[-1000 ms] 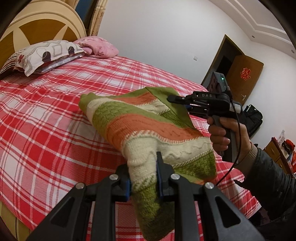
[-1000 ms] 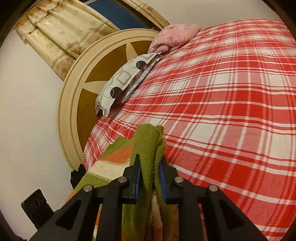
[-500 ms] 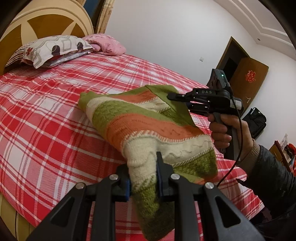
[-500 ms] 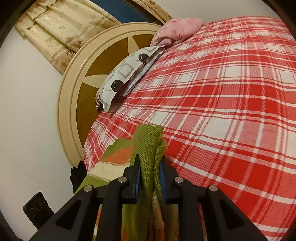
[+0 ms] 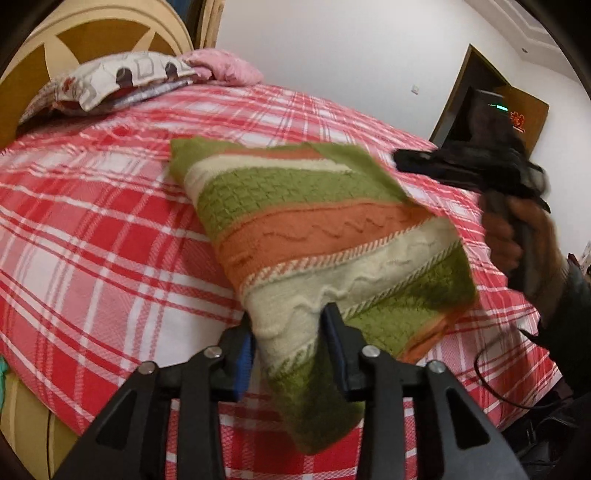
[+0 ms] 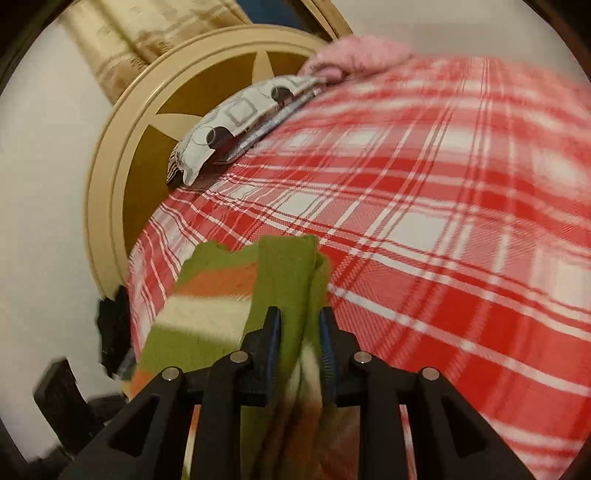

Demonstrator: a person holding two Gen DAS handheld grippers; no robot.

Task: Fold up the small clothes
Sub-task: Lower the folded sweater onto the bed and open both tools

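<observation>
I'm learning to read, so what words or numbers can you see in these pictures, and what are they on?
Nothing here can be read as text.
There is a red sign on the brown door, but it is too blurred to read.

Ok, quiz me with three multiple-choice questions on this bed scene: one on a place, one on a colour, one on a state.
1. Where is the patterned pillow? A at the headboard; B on the floor; C on a chair.
2. The bedspread colours? A blue and white; B red and white; C plain green.
3. The sweater is: A spread flat; B on a hanger; C folded in layers.
Answers: 1 A, it lies against the headboard; 2 B, red and white plaid covers the bed; 3 C, stacked layers show at its edge.
</observation>
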